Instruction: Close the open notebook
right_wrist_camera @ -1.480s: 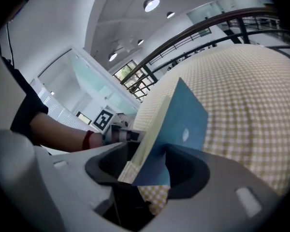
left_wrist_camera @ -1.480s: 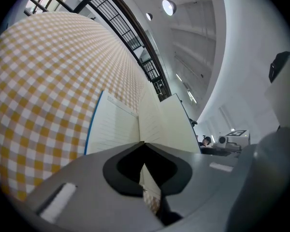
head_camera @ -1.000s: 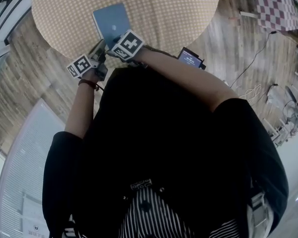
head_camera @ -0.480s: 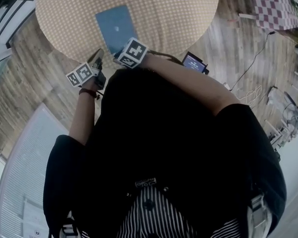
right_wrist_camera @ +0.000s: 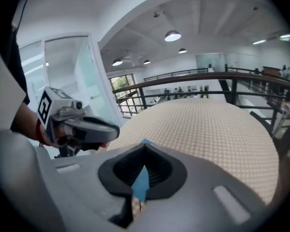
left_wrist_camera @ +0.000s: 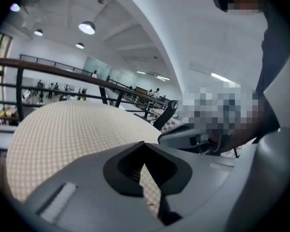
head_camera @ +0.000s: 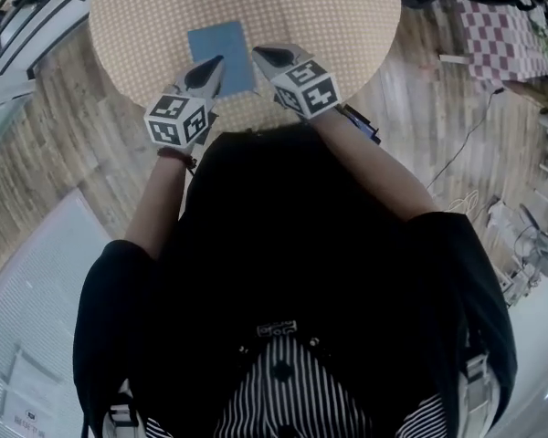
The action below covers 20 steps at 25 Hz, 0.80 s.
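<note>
The left hand-held gripper (head_camera: 216, 64) has its grey jaws pressed together on nothing, and in the head view its tip overlaps the near left corner of the blue rectangular notebook (head_camera: 223, 48). That notebook lies closed and flat on the round desk with the tan woven cover (head_camera: 338, 16), near the edge closest to the person. The right hand-held gripper (head_camera: 259, 54) points at the notebook's right edge; its jaws have just been closing and now meet tip to tip, empty.
</note>
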Tool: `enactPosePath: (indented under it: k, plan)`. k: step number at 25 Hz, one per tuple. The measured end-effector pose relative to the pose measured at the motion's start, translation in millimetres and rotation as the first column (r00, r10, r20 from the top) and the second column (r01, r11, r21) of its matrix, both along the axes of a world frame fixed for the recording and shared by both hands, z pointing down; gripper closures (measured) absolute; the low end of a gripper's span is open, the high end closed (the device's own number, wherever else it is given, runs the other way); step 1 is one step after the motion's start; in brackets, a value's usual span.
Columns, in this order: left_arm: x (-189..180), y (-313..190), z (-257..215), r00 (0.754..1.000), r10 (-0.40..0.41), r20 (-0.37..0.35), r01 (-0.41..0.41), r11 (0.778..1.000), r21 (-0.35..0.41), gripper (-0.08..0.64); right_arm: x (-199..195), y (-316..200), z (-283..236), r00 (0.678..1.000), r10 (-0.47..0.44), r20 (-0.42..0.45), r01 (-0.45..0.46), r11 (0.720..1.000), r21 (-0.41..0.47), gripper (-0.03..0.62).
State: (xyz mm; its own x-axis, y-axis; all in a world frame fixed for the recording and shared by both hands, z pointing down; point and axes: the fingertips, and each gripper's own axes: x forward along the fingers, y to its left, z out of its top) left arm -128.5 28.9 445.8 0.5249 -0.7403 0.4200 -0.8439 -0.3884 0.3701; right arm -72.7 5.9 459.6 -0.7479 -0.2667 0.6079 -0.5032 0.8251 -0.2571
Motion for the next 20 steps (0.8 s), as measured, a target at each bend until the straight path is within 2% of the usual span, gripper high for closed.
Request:
enactPosePath:
  k: [2,4,7,9,11,14,17,20]
  plan:
    - [18,-17,-16,0.997,0.005,0.082,-0.008,0.999,0.045,0.569,17,-20,-16,0.996,0.080,0.044,-0.080,0.997,0.009,0.591]
    - [27,-22,-28,0.992,-0.046,0.121,0.037,0.996,0.076,0.569,25,-26,-34,0.992,0.107,0.063,-0.109,0.994,0.031,0.591]
    - [42,-17,-29,0.983,-0.148,0.111,0.140,0.987,0.074,0.569,40,-19,-44,0.995,0.089,0.043,-0.091,0.993,0.070,0.591]
    - [58,-10,-21,0.977,-0.183,0.114,0.178,0.983,0.050,0.569,58,-13,-41,0.993,0.106,0.050,-0.109,0.993,0.047,0.591]
    - [75,1,-15,0.972,-0.203,0.119,0.201,0.979,0.031,0.569,78,-4,-37,0.993,0.108,0.056,-0.109,0.994,0.031,0.591]
    - [95,11,-19,0.962,-0.235,0.137,0.231,0.972,0.047,0.569,103,5,-33,0.996,0.075,0.046,-0.077,0.996,0.043,0.591]
    - [108,26,-18,0.947,-0.281,0.154,0.273,0.960,0.069,0.569,115,21,-27,0.998,0.042,0.049,-0.045,0.998,0.050,0.591]
    - [121,39,-6,0.940,-0.299,0.161,0.294,0.954,0.059,0.569,118,36,-18,0.999,0.008,0.052,-0.010,0.999,0.035,0.592]
